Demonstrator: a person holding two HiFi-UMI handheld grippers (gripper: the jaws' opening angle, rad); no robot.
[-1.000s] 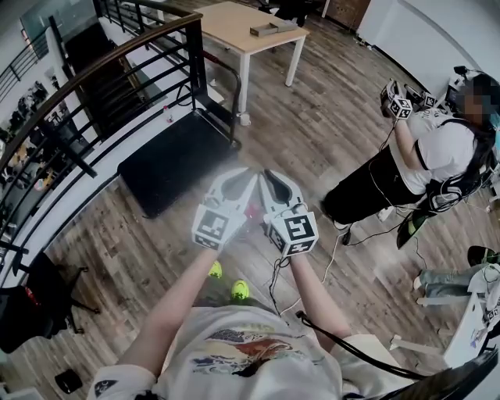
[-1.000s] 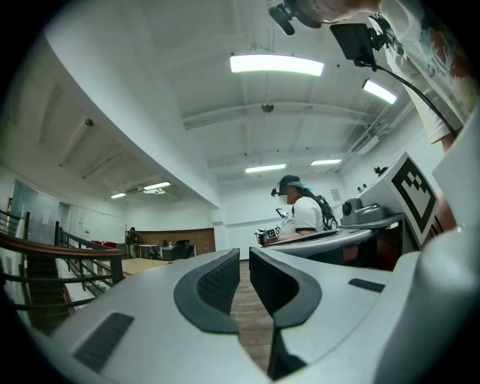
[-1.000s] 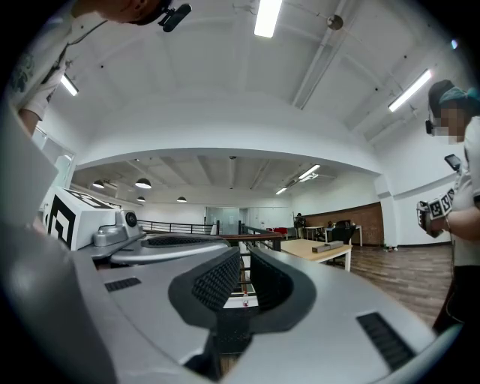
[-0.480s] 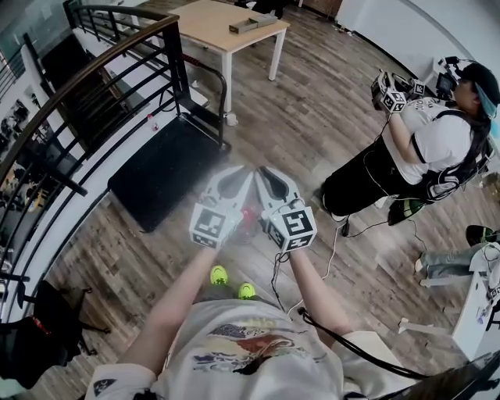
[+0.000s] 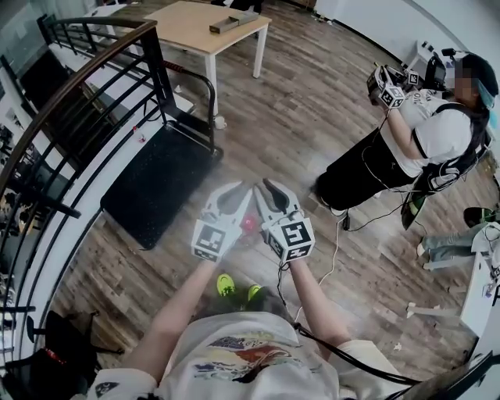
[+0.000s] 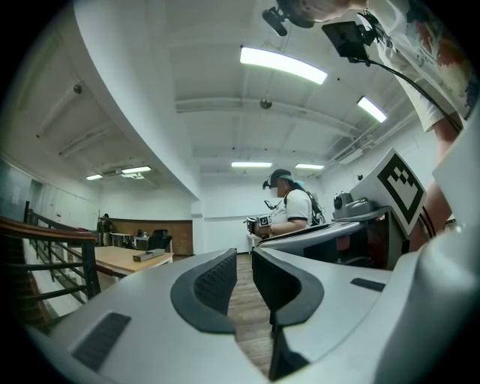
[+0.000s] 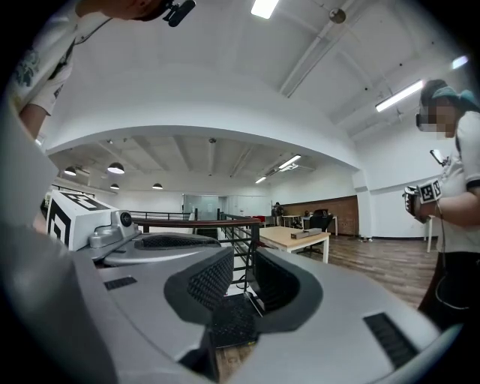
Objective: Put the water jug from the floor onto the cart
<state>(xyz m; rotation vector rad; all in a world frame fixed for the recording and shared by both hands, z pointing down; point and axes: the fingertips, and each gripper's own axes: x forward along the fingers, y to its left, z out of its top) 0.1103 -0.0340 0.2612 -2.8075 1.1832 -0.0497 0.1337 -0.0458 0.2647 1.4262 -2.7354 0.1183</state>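
Grippers: left gripper (image 6: 244, 276) and right gripper (image 7: 244, 283) are just cracking open, both empty. The jug isn't showing; I'm advising opening wider before reaching. The cart (image 5: 156, 183) is sitting ahead-left.

1. I see the cart (image 5: 160, 183) on the floor (image 5: 297, 117), ahead to my left.
2. The railing (image 5: 74, 109) runs along the cart's left side.
3. Beyond the cart stands the desk (image 5: 207, 23), with a box (image 5: 232, 19) on it.
4. Another person (image 5: 426, 144) stands well apart, at the right.
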